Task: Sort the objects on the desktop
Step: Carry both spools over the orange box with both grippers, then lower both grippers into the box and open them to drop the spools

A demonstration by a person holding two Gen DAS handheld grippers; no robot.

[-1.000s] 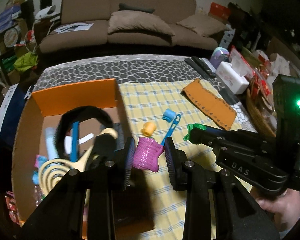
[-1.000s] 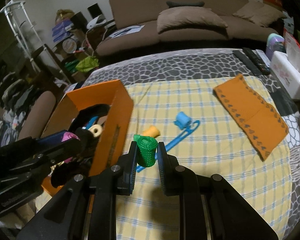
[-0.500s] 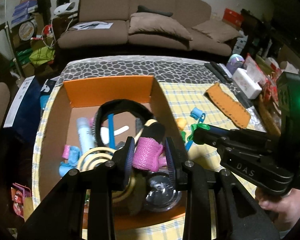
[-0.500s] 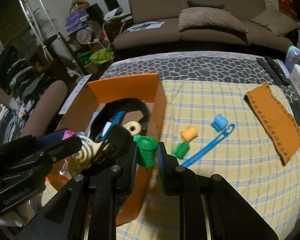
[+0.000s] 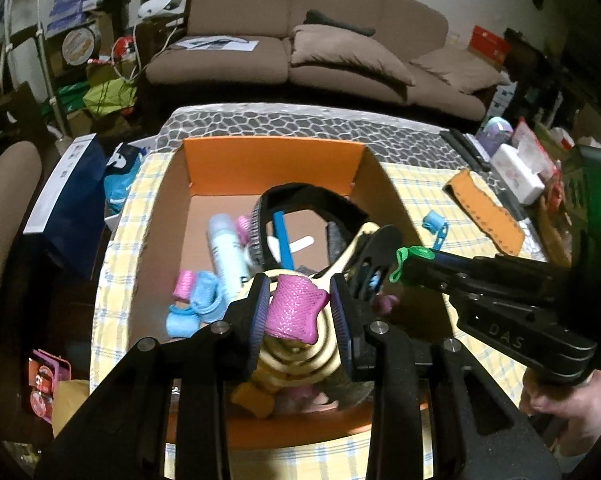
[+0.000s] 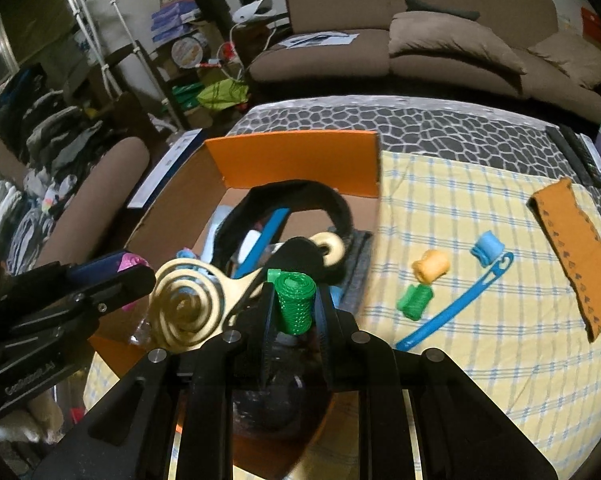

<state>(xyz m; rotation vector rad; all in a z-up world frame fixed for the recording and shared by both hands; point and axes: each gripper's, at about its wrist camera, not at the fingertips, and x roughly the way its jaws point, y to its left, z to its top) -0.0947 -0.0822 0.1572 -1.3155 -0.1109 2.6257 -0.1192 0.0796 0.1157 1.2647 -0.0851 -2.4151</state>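
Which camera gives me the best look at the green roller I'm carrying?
Right wrist: the green roller fills the centre, clamped in the right gripper. Left wrist shows only its green end poking past the fingertips.

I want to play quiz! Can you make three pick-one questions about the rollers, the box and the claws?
1. Where is the orange roller?
A. on the checked cloth
B. inside the box
C. on the couch

2. What colour is the roller in the right claw?
A. pink
B. green
C. blue

3. What is the left claw doing?
A. hanging open and empty
B. squeezing a pink roller
C. gripping the blue comb

Answers:
1. A: it lies on the checked cloth beside the orange box.
2. B: a green roller sits between its pads.
3. B: both pads press the pink roller.
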